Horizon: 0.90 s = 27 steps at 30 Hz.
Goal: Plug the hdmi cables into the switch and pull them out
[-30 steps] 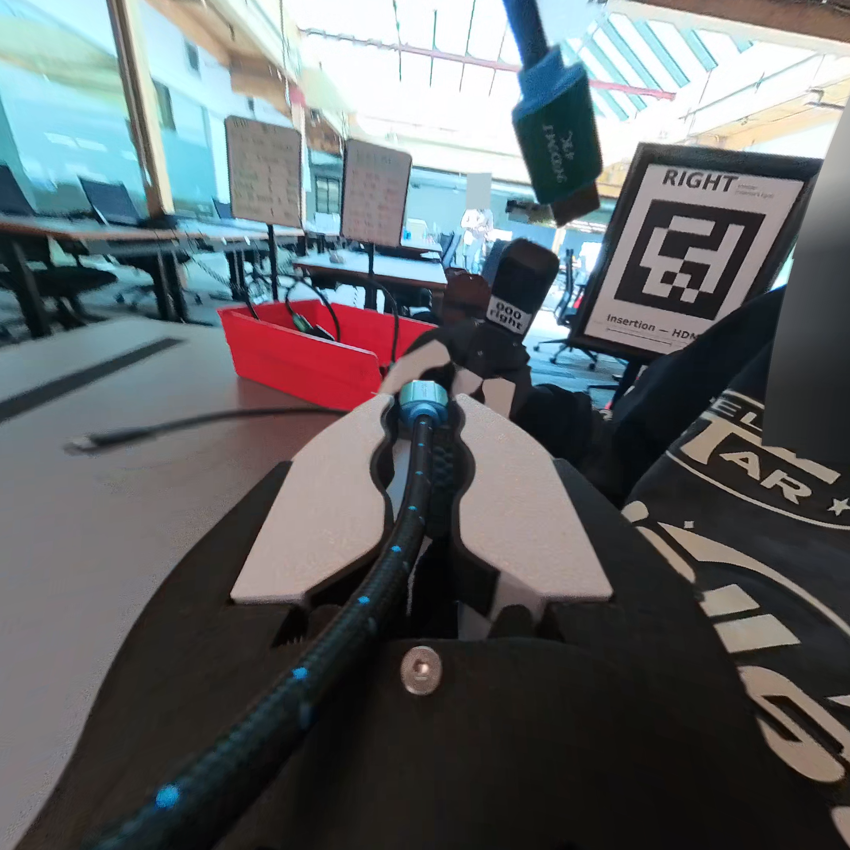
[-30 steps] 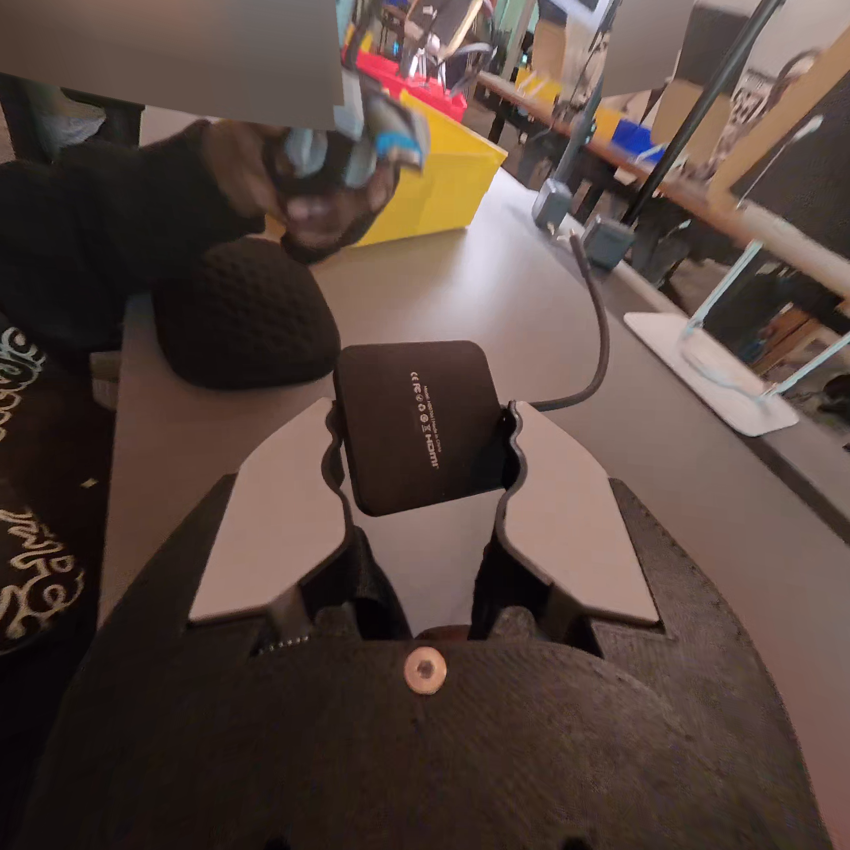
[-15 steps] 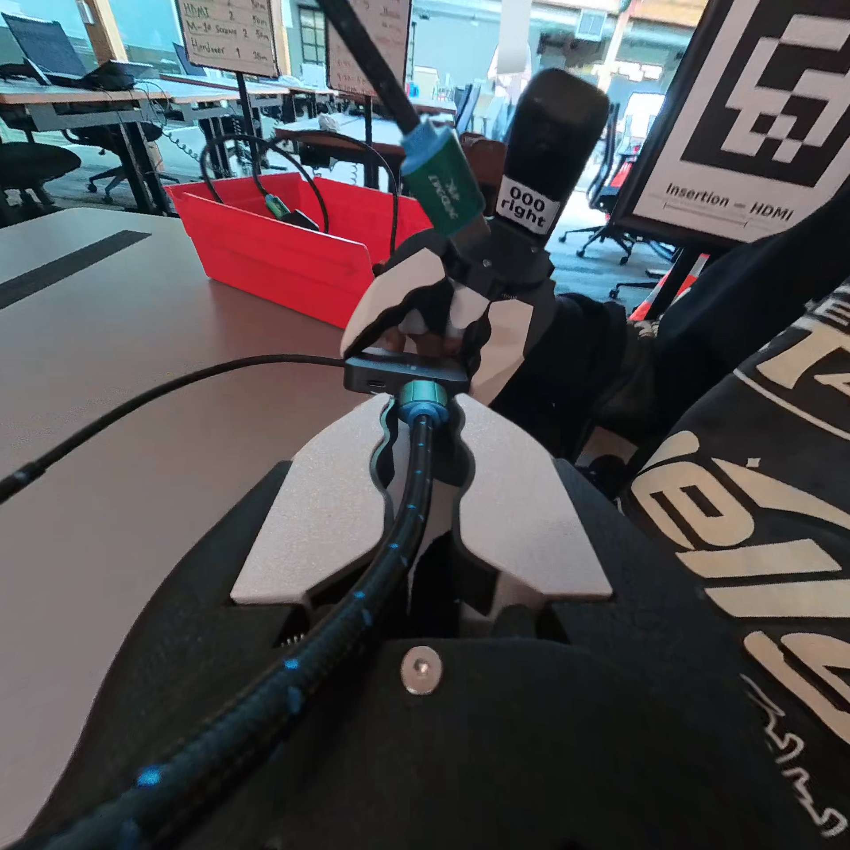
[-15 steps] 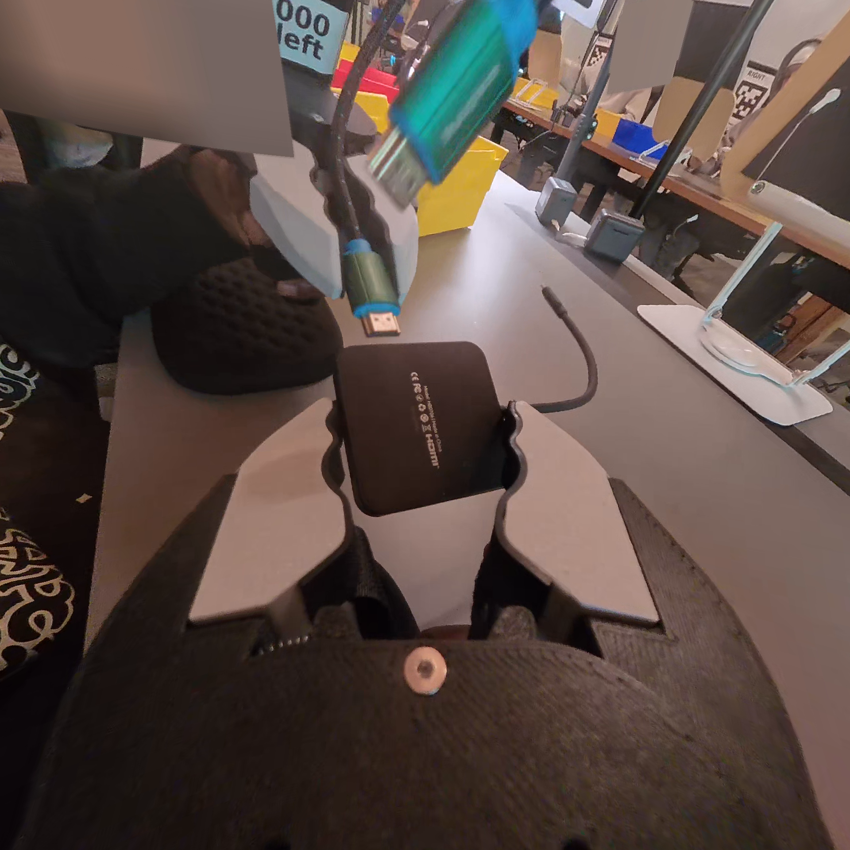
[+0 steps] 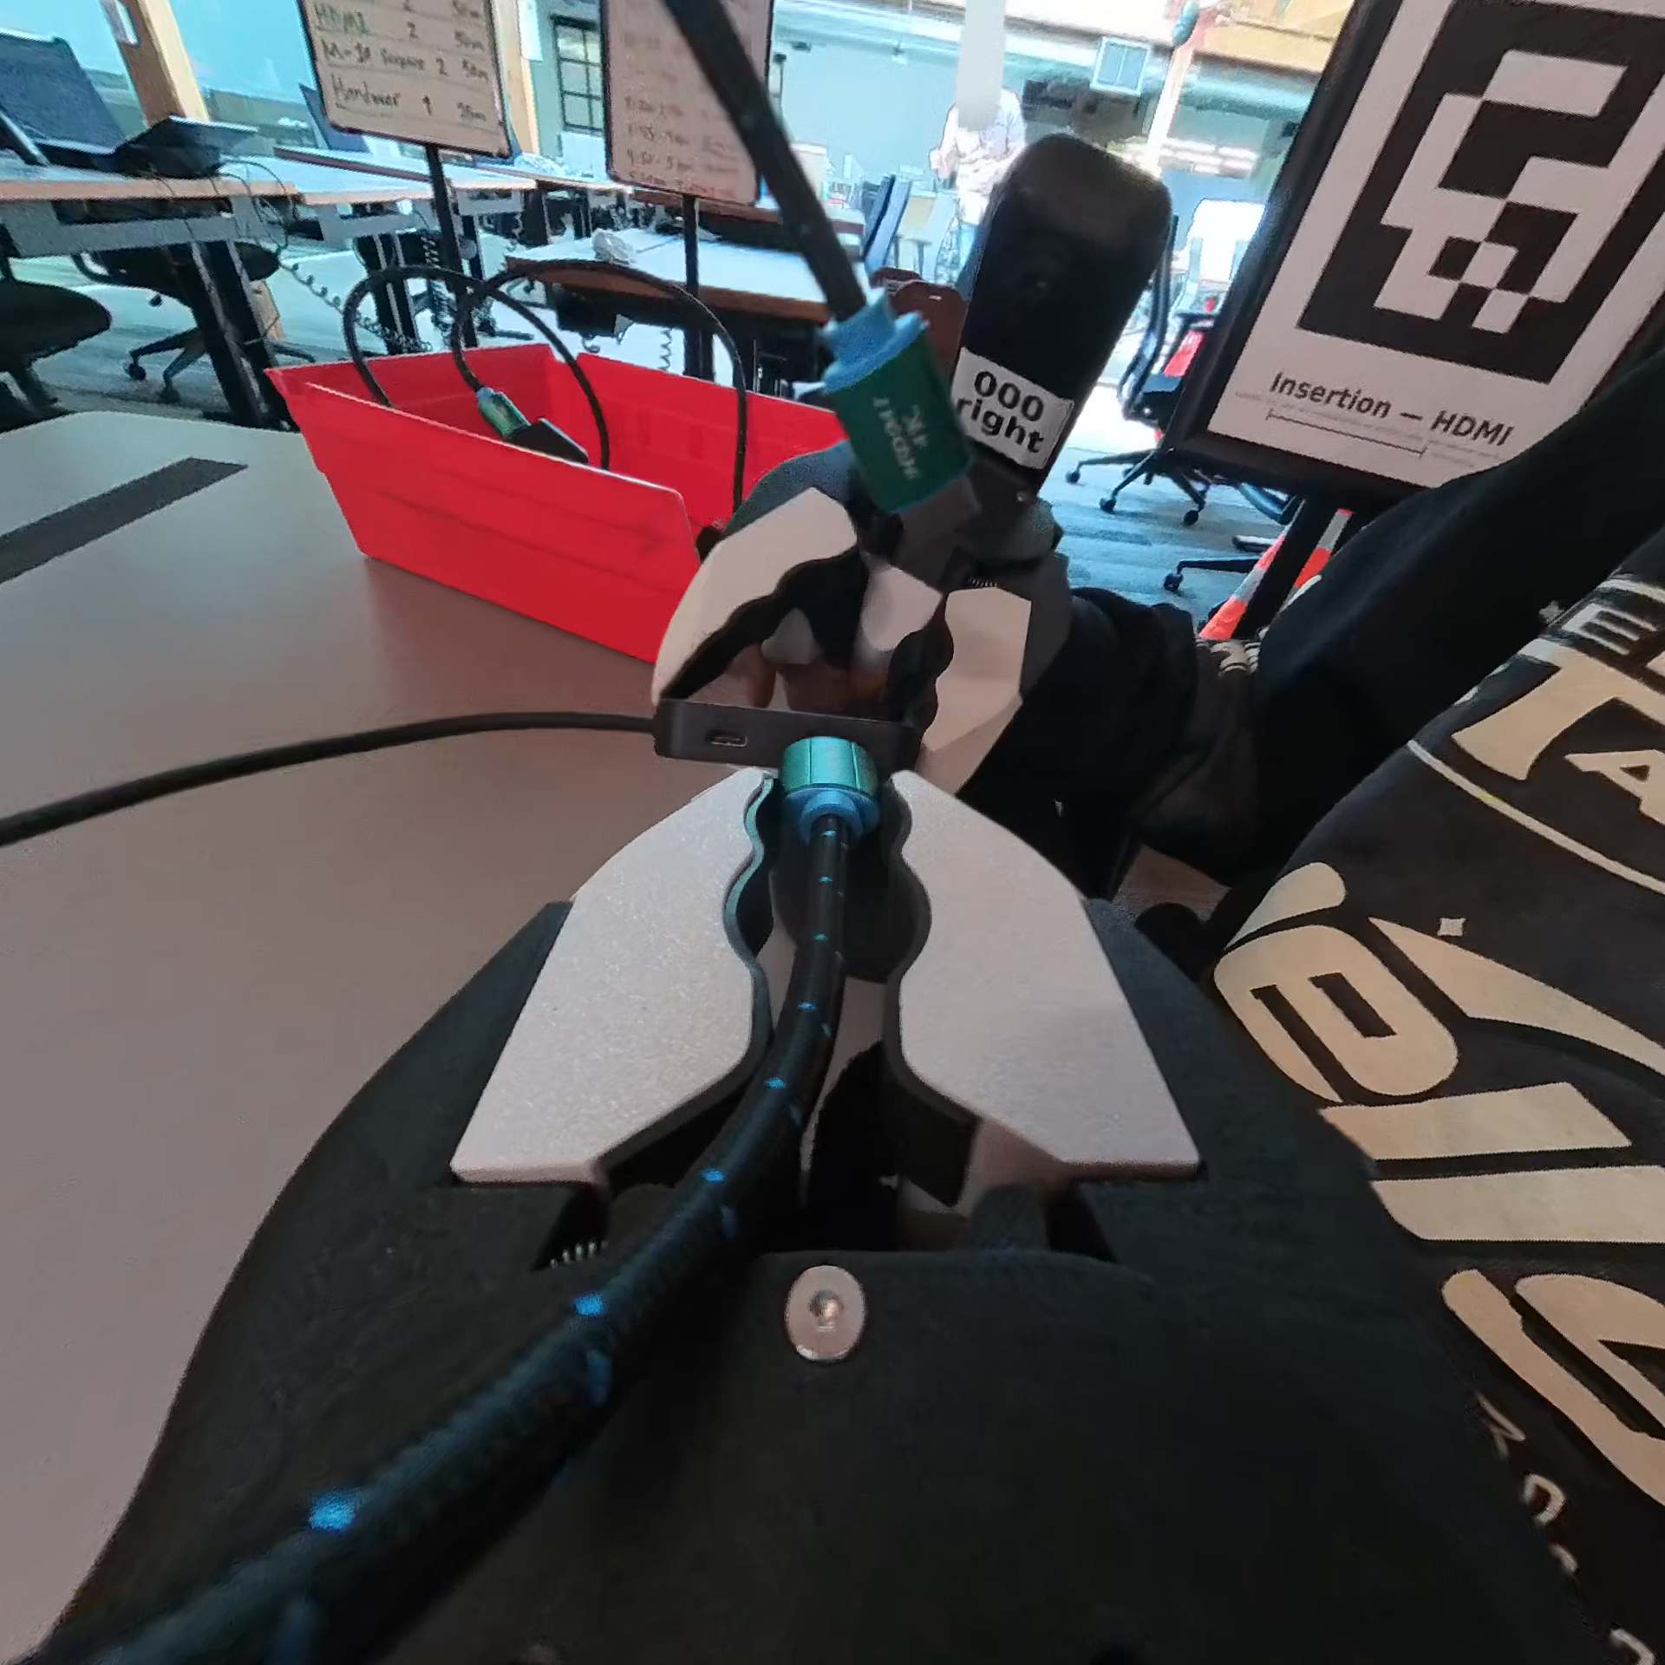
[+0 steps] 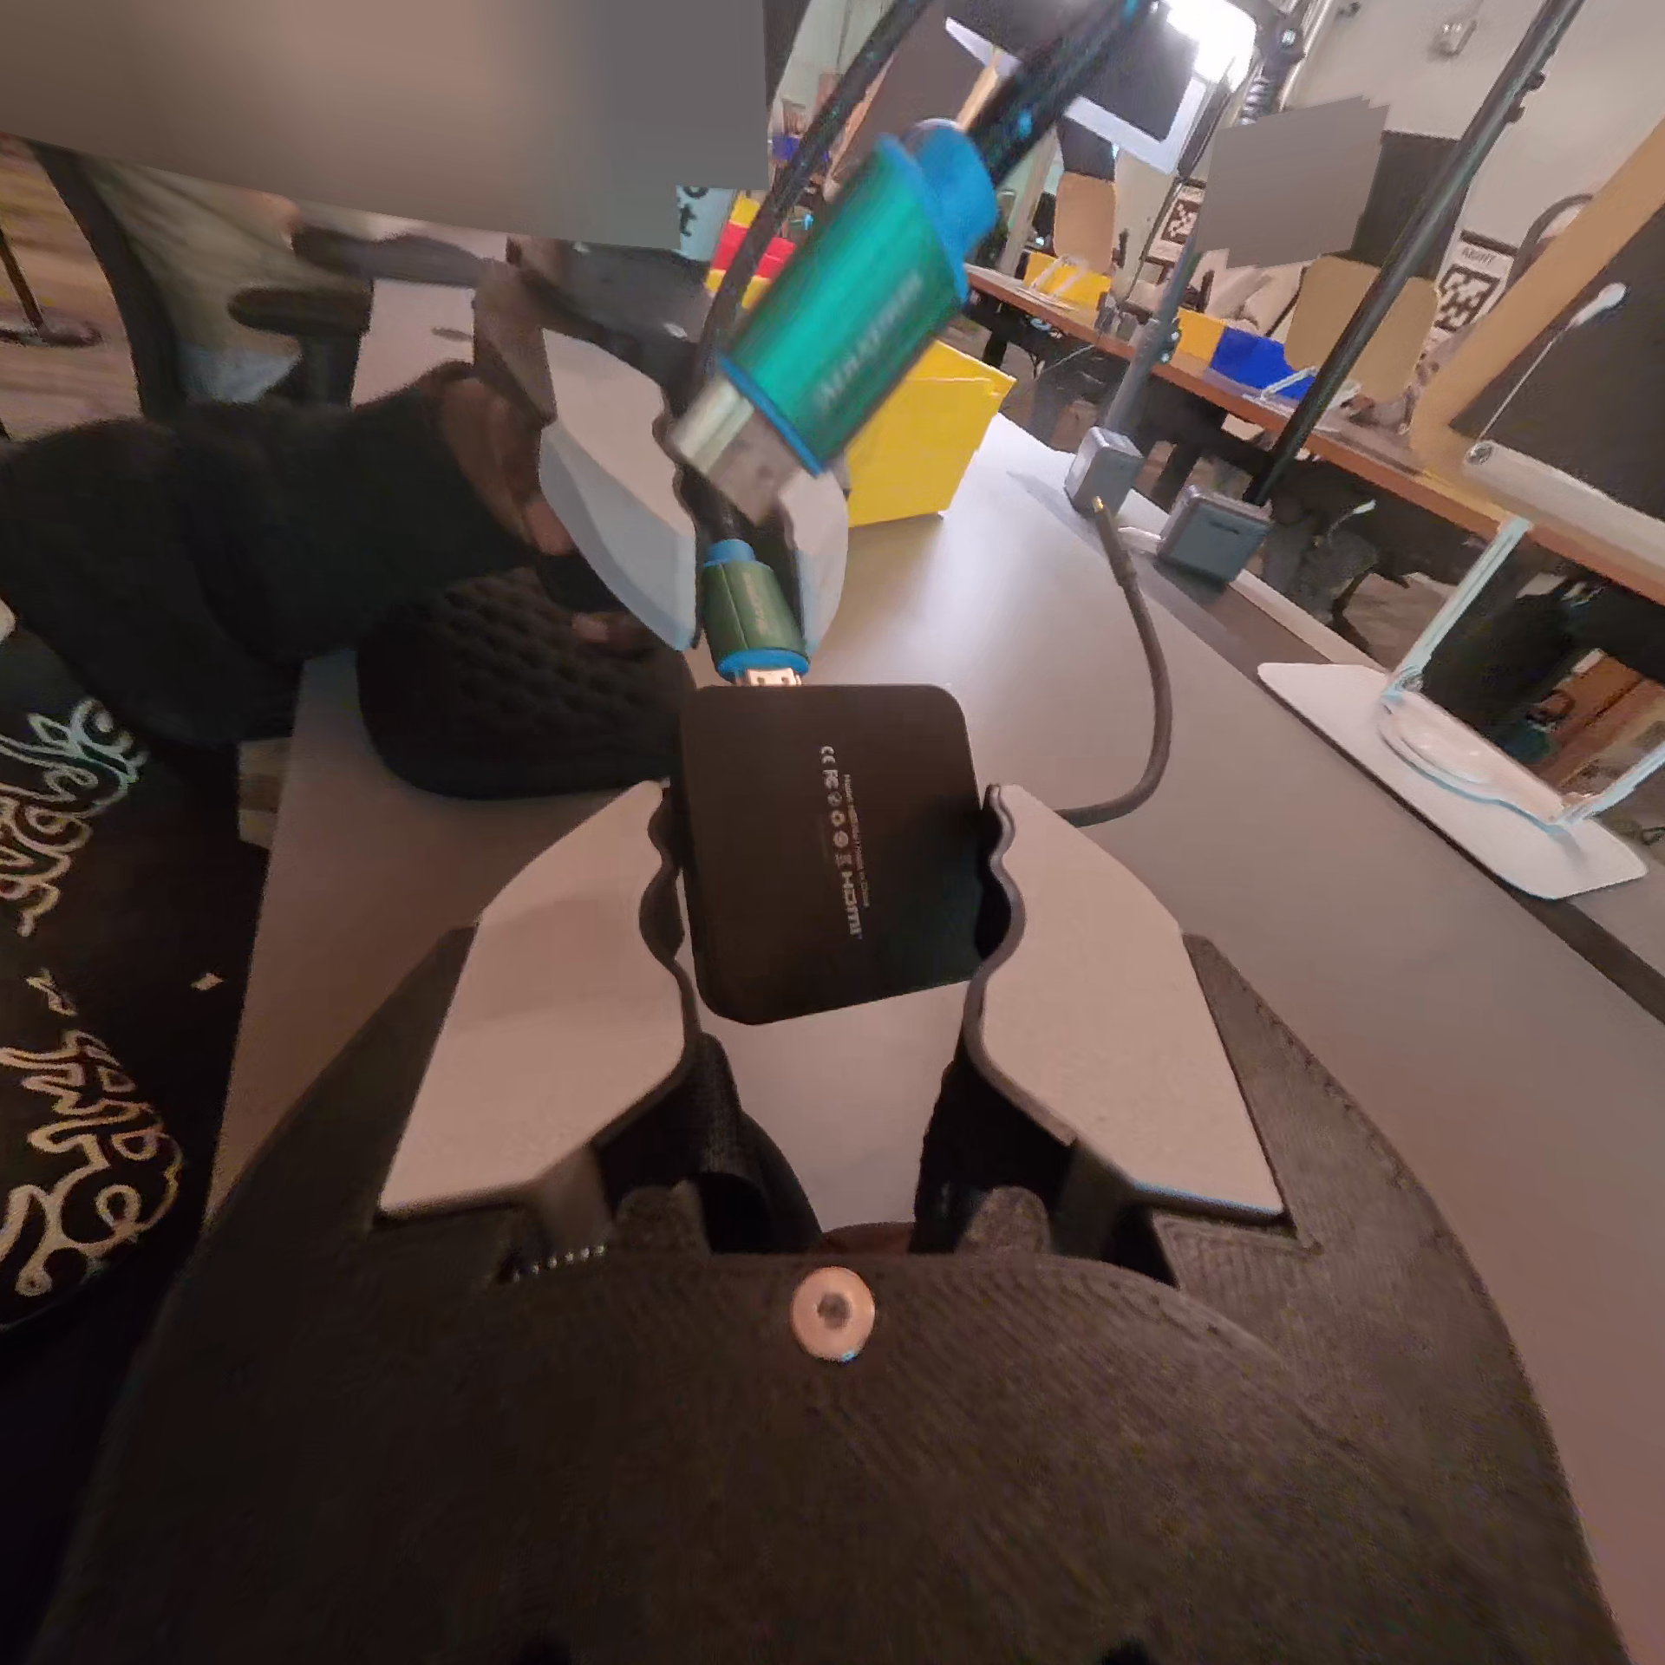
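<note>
Change over the last second: the left gripper (image 5: 815, 838) has swung down from mid-air and carried its HDMI plug (image 5: 817, 766) to the near edge of the switch (image 6: 829, 847). In the earlier left wrist view the plug faced open space; now its metal tip (image 6: 766, 676) touches or just enters the switch's edge at centre frame. Cannot tell if it is in a port or only against the housing. Judgement: insertion is starting, not seated; alignment is the risk.

Left gripper: nearly closed, clenched on the plug's teal-green collar, with the braided black-and-blue cable (image 5: 784, 1036) trailing back between the fingers toward lower left.

Right gripper (image 6: 824, 887): about half open, gripping the flat black switch by its two side edges and holding it above the grey table (image 6: 1351, 946). The switch's own thin black lead (image 6: 1144, 685) curls away to the upper right.

A second green HDMI plug (image 6: 838, 333) dangles loose in the upper middle of the right wrist view, in neither gripper. Red bin (image 5: 504, 504) at upper left of the left view; yellow bin (image 6: 919, 432) behind in the right view.
</note>
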Motion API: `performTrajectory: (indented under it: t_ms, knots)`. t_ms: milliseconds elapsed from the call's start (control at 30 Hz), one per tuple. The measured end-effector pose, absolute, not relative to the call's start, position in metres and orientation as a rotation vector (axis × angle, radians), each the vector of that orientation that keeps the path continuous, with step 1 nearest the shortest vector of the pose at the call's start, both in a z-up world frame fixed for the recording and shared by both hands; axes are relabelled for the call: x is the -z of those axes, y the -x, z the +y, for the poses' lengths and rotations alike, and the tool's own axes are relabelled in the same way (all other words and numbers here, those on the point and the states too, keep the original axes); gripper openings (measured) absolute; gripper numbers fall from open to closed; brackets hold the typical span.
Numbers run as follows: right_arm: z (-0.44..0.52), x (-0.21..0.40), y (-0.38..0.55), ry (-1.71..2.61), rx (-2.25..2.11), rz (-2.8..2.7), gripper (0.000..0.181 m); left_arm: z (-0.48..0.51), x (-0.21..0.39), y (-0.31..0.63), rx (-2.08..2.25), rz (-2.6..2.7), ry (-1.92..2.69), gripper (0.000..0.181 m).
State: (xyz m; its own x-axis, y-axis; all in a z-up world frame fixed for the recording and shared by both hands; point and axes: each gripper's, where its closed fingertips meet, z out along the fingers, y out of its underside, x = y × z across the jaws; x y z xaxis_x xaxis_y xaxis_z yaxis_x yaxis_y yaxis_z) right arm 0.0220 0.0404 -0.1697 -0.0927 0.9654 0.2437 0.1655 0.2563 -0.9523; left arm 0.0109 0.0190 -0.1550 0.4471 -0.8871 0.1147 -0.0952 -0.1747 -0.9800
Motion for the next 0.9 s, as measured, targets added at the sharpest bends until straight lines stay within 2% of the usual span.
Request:
performTrajectory:
  t_ms: [133,167,233,267,333,400,467,567,700,900]
  knots:
    - [0.043,0.192,-0.018,1.152,-0.828,-1.598,0.063,0.022,0.172,-0.010,0.802,0.938,1.687,0.020]
    - [0.040,0.192,-0.018,1.128,-0.835,-1.616,0.053,0.024,0.176,-0.010,0.777,0.938,1.709,0.020]
    - [0.015,0.142,-0.017,0.926,-1.120,-1.414,0.000,0.027,0.205,-0.012,0.688,1.017,1.854,0.021]
    - [0.008,0.127,-0.021,0.888,-1.220,-1.374,0.000,0.019,0.231,-0.019,0.634,1.165,1.931,0.021]
    - [0.024,0.157,-0.020,1.041,-1.063,-1.524,0.008,0.007,0.249,-0.032,0.564,1.344,1.944,0.021]
    - [0.033,0.188,-0.028,1.185,-1.065,-1.621,0.033,0.007,0.232,-0.040,0.684,1.259,1.895,0.021]
    - [0.031,0.195,-0.036,1.285,-1.194,-1.662,0.052,0.013,0.228,-0.028,0.699,1.193,1.905,0.021]
    - [0.046,0.202,-0.041,1.279,-1.011,-1.731,0.070,0.021,0.221,-0.017,0.666,1.125,1.882,0.021]
    - [0.057,0.219,-0.044,1.294,-0.801,-1.937,0.066,0.034,0.196,-0.010,0.660,0.980,1.774,0.020]
    - [0.043,0.187,-0.026,1.179,-0.965,-1.976,0.069,0.033,0.112,0.016,0.859,0.645,1.366,0.019]
